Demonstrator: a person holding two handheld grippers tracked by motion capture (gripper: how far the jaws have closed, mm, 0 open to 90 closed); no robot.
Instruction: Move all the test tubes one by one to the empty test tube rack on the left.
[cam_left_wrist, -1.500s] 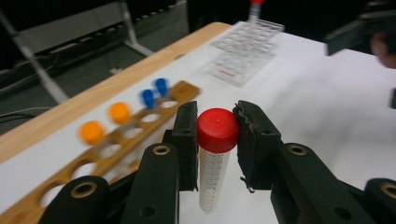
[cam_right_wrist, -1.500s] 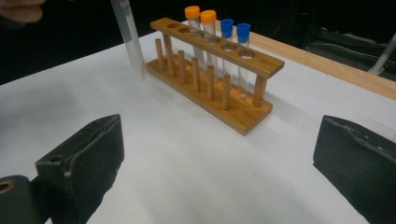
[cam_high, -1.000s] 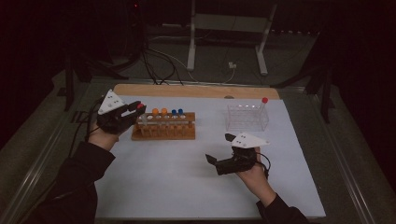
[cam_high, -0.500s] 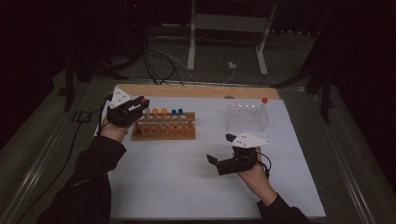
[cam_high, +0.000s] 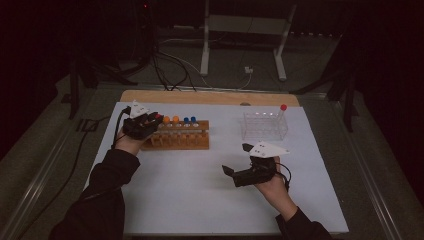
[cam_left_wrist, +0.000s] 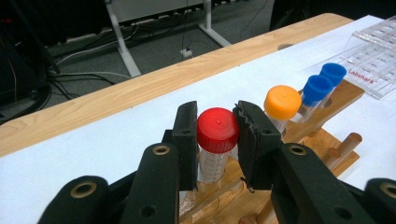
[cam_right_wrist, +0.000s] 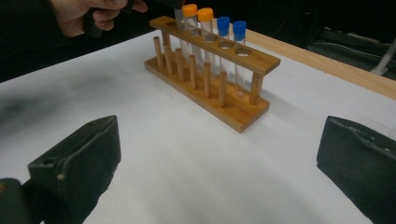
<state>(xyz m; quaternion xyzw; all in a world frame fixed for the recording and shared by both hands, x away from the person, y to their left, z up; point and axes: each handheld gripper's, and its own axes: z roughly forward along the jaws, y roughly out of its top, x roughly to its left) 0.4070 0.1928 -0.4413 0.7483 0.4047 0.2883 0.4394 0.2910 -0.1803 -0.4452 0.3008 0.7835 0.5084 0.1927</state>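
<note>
1. The left claw (cam_left_wrist: 215, 140) pinches the red-capped tube (cam_left_wrist: 216, 130), upright at the wooden rack (cam_high: 175, 139)'s nine o'clock end.
2. The right claw (cam_high: 235, 172), spread and empty, lies toward four o'clock, much farther off.

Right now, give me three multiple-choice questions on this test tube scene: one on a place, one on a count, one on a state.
1. Where is the red-capped tube?
A. wooden rack's left end
B. clear rack
C. lying on the mat

2. How many blue-capped tubes stand in the wooden rack?
A. one
B. two
C. four

3. How are the right gripper's jaws?
A. open
B. shut on a tube
C. shut on nothing

Answers: 1 A, left gripper clamps it there. 2 B, two blue caps. 3 A, jaws wide apart, nothing between.
</note>
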